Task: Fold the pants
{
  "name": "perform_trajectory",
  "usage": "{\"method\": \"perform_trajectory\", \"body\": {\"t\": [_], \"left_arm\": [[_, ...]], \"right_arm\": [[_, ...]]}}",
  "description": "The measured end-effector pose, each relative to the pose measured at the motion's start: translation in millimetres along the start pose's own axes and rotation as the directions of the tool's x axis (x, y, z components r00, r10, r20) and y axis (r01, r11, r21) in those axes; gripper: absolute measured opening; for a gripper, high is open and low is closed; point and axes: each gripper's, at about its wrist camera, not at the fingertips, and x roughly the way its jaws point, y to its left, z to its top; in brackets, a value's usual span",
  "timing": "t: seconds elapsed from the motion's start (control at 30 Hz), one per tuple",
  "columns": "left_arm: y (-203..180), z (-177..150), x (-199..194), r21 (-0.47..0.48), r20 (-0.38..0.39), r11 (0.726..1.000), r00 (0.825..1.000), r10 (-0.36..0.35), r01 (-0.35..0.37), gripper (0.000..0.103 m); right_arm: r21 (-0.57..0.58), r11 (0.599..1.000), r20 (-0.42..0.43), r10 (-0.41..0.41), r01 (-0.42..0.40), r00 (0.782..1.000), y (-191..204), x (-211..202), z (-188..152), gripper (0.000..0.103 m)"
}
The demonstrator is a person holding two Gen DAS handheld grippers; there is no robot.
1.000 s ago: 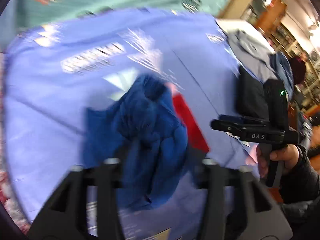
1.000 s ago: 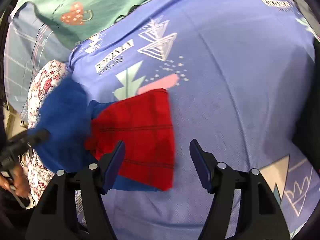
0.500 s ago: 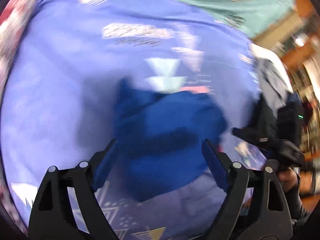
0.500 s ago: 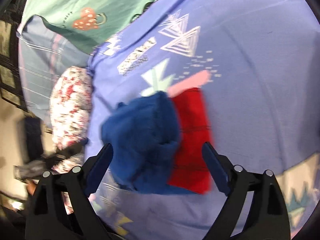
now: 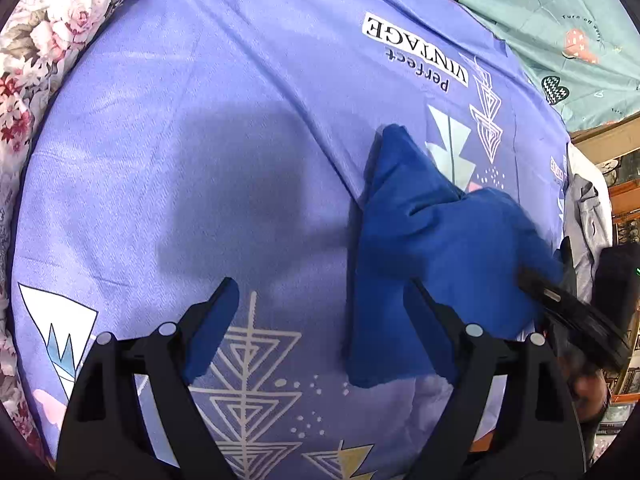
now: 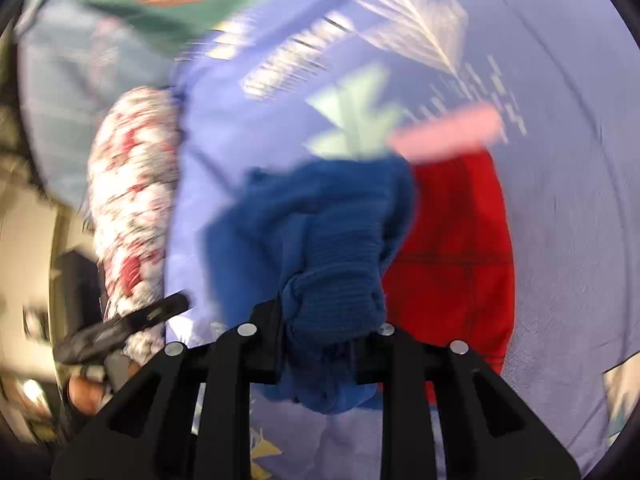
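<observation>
The blue pants lie crumpled on the purple printed sheet. My left gripper hangs open over bare sheet with nothing between its fingers; the pants begin at its right finger. My right gripper is closing its jaws on a bunched fold of the blue pants, and the cloth fills the narrow gap. A red checked cloth lies right of the blue heap, partly under it. The right gripper shows at the pants' right edge in the left wrist view.
A floral pillow borders the sheet on the left, also seen as the floral pillow. A green printed sheet lies beyond the purple one. Grey clothing sits at the far right. The left gripper and a hand appear low left.
The left gripper let the blue pants drop, rolled and slid left over bare sheet. The right gripper moved onto the blue heap and closed on a fold of it.
</observation>
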Motion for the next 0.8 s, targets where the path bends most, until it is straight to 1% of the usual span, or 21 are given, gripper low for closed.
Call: {"method": "perform_trajectory", "body": {"t": [0.03, 0.1, 0.13, 0.17, 0.2, 0.23, 0.27, 0.3, 0.33, 0.37, 0.4, 0.47, 0.53, 0.57, 0.67, 0.73, 0.77, 0.8], "left_arm": [[-1.8, 0.8, -1.0, 0.005, 0.003, 1.000, 1.000, -0.004, 0.004, 0.086], [-7.5, 3.4, -0.4, 0.020, 0.009, 1.000, 1.000, -0.015, 0.015, 0.086], [-11.0, 4.1, 1.3, 0.031, 0.009, 0.999, 1.000, -0.017, 0.017, 0.086], [-15.1, 4.5, 3.6, 0.040, 0.005, 0.999, 1.000, -0.017, 0.017, 0.086], [-20.4, 4.8, 8.4, 0.055, -0.002, 0.998, 1.000, -0.016, 0.016, 0.086], [-26.3, 5.2, 14.6, 0.072, -0.010, 0.997, 1.000, -0.016, 0.017, 0.086], [-30.5, 5.7, 19.5, 0.083, -0.015, 0.996, 1.000, -0.014, 0.015, 0.086], [-37.5, 6.5, 27.1, 0.094, -0.025, 0.996, 1.000, -0.007, 0.009, 0.086], [-43.7, 7.7, 33.4, 0.103, -0.035, 0.995, 0.999, -0.007, 0.011, 0.086], [-50.8, 9.1, 40.4, 0.118, -0.049, 0.993, 0.999, -0.007, 0.012, 0.086], [-55.2, 10.6, 44.1, 0.127, -0.054, 0.992, 0.999, 0.010, -0.003, 0.086], [-60.1, 12.8, 45.8, 0.147, -0.049, 0.988, 0.998, 0.044, -0.037, 0.086], [-61.3, 15.7, 38.2, 0.152, -0.040, 0.988, 0.999, 0.025, -0.019, 0.086], [-61.1, 17.9, 30.9, 0.146, -0.025, 0.989, 1.000, 0.007, -0.004, 0.086], [-64.2, 27.1, 15.6, 0.147, 0.027, 0.989, 0.999, -0.022, 0.018, 0.086], [-68.9, 35.0, 14.4, 0.166, 0.045, 0.986, 0.999, -0.019, 0.011, 0.086], [-73.0, 40.3, 17.4, 0.184, 0.046, 0.983, 0.999, -0.004, -0.005, 0.086], [-77.3, 46.0, 22.4, 0.201, 0.045, 0.979, 0.999, 0.012, -0.021, 0.086]], "right_arm": [[-0.042, 0.999, 0.034, 0.032, -0.031, 0.999, 9.7, -15.6, -2.9, 0.023], [-0.111, 0.993, 0.097, 0.052, -0.041, 0.994, 17.4, -41.1, -9.3, 0.023], [-0.122, 0.992, 0.119, 0.034, -0.020, 0.992, 12.9, -49.4, -13.3, 0.023], [-0.123, 0.992, 0.130, -0.005, 0.021, 0.992, 6.8, -52.0, -15.4, 0.023], [-0.112, 0.992, 0.126, -0.048, 0.063, 0.991, -1.0, -50.2, -17.3, 0.023], [-0.068, 0.991, 0.083, -0.111, 0.117, 0.990, -19.2, -39.9, -18.5, 0.023], [-0.006, 0.987, 0.012, -0.163, 0.163, 0.987, -41.3, -23.7, -20.5, 0.027], [0.038, 0.977, -0.036, -0.210, 0.211, 0.977, -56.8, -11.1, -22.6, 0.032], [0.102, 0.947, -0.093, -0.295, 0.303, 0.951, -77.9, 2.5, -27.7, 0.064], [0.133, 0.936, -0.091, -0.317, 0.327, 0.944, -85.1, 3.9, -30.5, 0.083], [0.129, 0.939, -0.060, -0.312, 0.317, 0.948, -82.0, -1.3, -30.0, 0.083], [0.083, 0.942, -0.034, -0.324, 0.325, 0.946, -70.8, -10.9, -27.4, 0.083], [0.044, 0.947, 0.005, -0.319, 0.318, 0.948, -57.8, -27.6, -23.7, 0.083], [0.028, 0.948, 0.041, -0.317, 0.316, 0.947, -51.1, -38.3, -20.1, 0.083], [-0.036, 0.940, 0.149, -0.330, 0.339, 0.932, -31.2, -57.7, -1.6, 0.082], [-0.072, 0.942, 0.172, -0.311, 0.327, 0.935, -27.2, -60.5, 5.5, 0.081], [-0.088, 0.940, 0.168, -0.311, 0.329, 0.935, -27.5, -56.0, 13.9, 0.077], [-0.102, 0.939, 0.160, -0.311, 0.330, 0.937, -25.9, -46.3, 21.5, 0.076]]}}
